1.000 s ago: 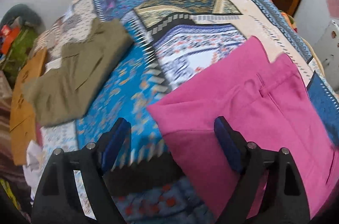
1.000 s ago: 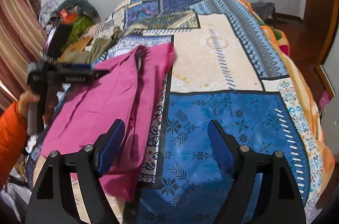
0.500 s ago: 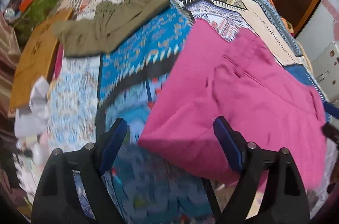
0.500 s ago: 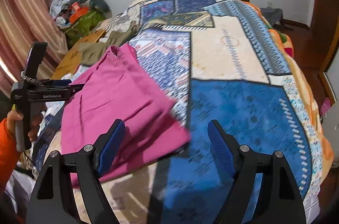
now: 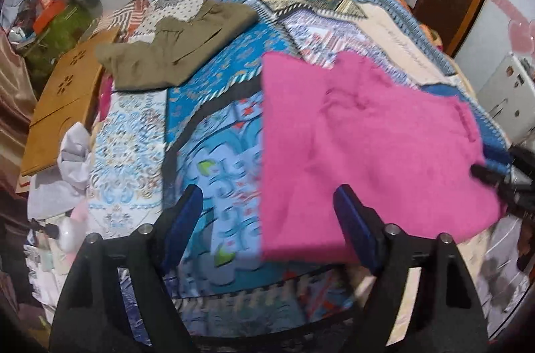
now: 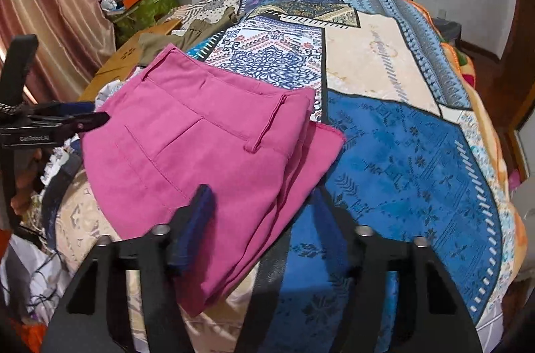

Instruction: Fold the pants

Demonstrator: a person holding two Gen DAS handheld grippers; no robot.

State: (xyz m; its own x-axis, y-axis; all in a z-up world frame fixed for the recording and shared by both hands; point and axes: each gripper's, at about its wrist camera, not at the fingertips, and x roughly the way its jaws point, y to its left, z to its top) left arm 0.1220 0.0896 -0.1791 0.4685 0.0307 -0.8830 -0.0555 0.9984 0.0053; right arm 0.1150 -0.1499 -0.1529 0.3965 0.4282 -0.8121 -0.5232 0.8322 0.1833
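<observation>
On the bed's patterned quilt (image 6: 401, 159), near its front edge, the pink pants (image 6: 200, 145) lay folded. The right gripper (image 6: 264, 219) had just been closing, fingers straddling their corner; the left gripper (image 5: 267, 219) hung spread, empty, narrowing slightly.

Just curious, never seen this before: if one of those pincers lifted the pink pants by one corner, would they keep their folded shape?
Probably not. The pink pants are soft cloth lying in loose layers, so they would likely droop and unfold. The edge already sags over the side of the bed. They look light, and not slippery.
</observation>
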